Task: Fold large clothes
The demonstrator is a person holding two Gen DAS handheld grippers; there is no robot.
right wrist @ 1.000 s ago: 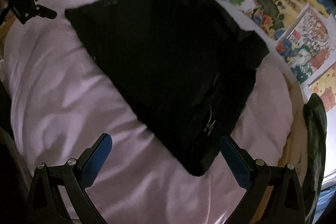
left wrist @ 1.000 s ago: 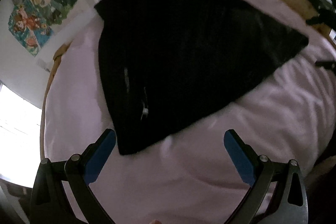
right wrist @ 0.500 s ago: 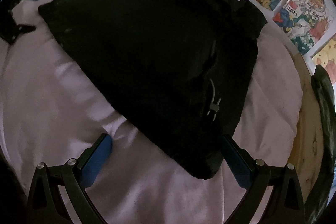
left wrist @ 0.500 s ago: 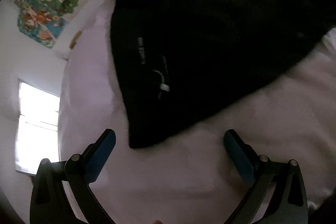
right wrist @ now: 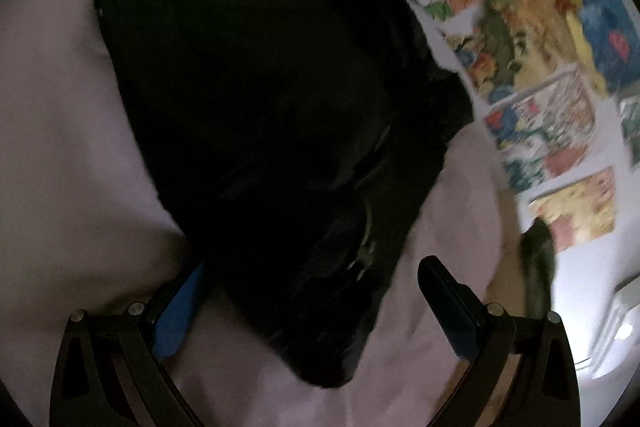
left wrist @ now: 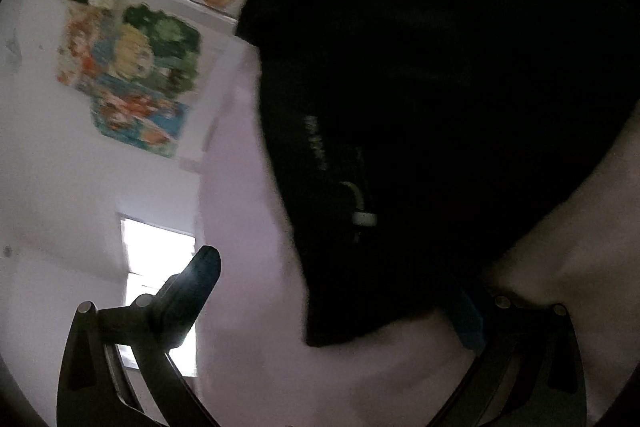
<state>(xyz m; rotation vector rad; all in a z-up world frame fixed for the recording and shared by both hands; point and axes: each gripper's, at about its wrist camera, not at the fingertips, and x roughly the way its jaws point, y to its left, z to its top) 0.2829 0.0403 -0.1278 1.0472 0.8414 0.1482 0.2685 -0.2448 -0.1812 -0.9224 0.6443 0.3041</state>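
your left hand-held gripper (left wrist: 336, 303) and right hand-held gripper (right wrist: 316, 301) both stand released, each straddling a near corner of the black garment (right wrist: 272, 99) spread on the pink bed (right wrist: 60, 155).

A bed covered in a pale pink, softly creased sheet (left wrist: 248, 187) fills the lower part of both views. Behind it rises a plain white wall (left wrist: 48, 167) hung with colourful cartoon posters (left wrist: 132, 75), several set side by side (right wrist: 540, 27). A bright rectangular window (left wrist: 160, 259) glows low in the left view. The room is dim, the edges blurred.
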